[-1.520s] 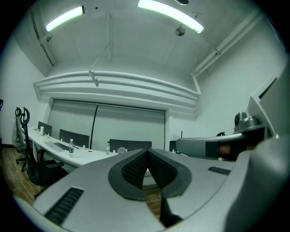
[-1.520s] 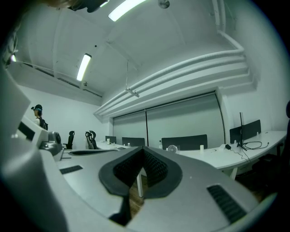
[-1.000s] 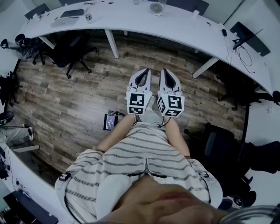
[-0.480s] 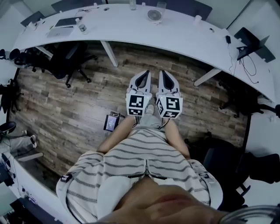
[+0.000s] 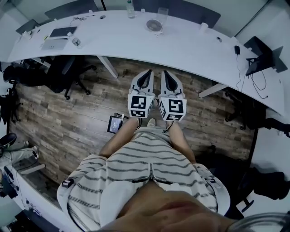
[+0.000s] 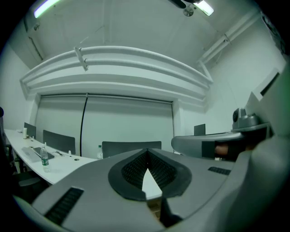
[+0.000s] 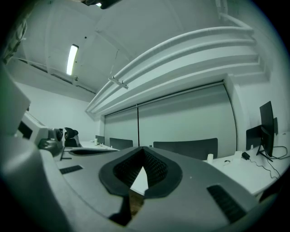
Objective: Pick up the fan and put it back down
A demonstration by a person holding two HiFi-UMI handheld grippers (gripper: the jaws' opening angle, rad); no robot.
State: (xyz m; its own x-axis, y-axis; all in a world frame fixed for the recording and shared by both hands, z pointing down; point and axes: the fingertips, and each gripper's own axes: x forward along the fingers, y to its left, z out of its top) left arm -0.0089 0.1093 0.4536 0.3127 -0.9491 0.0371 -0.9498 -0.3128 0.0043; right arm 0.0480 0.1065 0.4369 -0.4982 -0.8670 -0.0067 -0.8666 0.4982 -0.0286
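Left gripper [image 5: 149,73] and right gripper [image 5: 164,73] were both closed and empty, well short of the fan [image 5: 154,25]; it sat near the far edge of the curved table [image 5: 195,45]; the jaws probably needed opening wide before reaching it.

Small round fan [image 5: 154,25], grille showing, on white curved desk [image 5: 190,43], far side.

Curved white table [image 5: 190,43]: small round fan [image 5: 154,25] near far edge, clear glass [image 5: 163,13] just behind it, bottle [image 5: 130,8] further left, white cup [image 5: 203,27] to the right. Left end: dark tablet [image 5: 62,31], laptop [image 5: 52,44], small bottle [image 5: 76,42]. Right end: cables [image 5: 258,78].
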